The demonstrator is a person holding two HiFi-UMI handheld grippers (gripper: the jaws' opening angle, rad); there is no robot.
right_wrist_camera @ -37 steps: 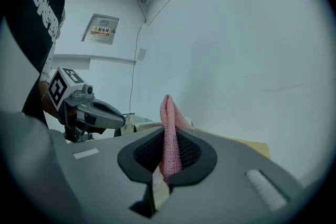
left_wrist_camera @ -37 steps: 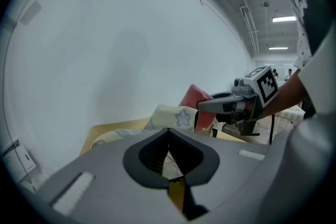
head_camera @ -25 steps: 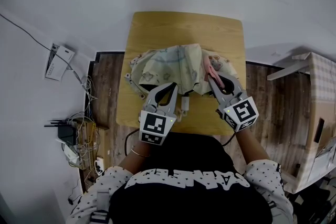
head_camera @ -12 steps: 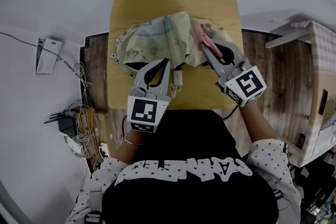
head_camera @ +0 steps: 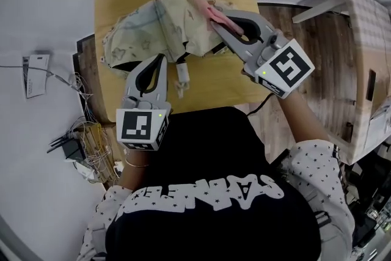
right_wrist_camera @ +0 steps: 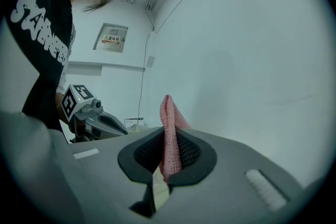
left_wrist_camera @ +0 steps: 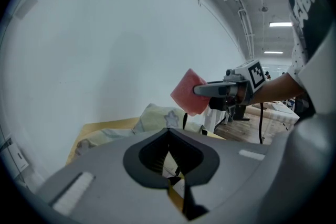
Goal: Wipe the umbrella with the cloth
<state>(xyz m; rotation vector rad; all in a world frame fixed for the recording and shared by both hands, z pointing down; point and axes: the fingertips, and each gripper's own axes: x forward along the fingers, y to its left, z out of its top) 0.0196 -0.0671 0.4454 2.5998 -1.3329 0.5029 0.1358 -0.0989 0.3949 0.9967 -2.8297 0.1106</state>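
One pink cloth (right_wrist_camera: 169, 134), illegible wall label (right_wrist_camera: 111, 38).

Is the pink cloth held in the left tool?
No, the cloth is clamped between the jaws of the right tool, as the right gripper view shows.

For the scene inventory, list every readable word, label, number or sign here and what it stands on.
"STANF": large white letters on the person's black shirt; the later letters are unclear.
The wall sign: print too small to read.
The left marker cube and the right marker cube: square patterns only, no letters.
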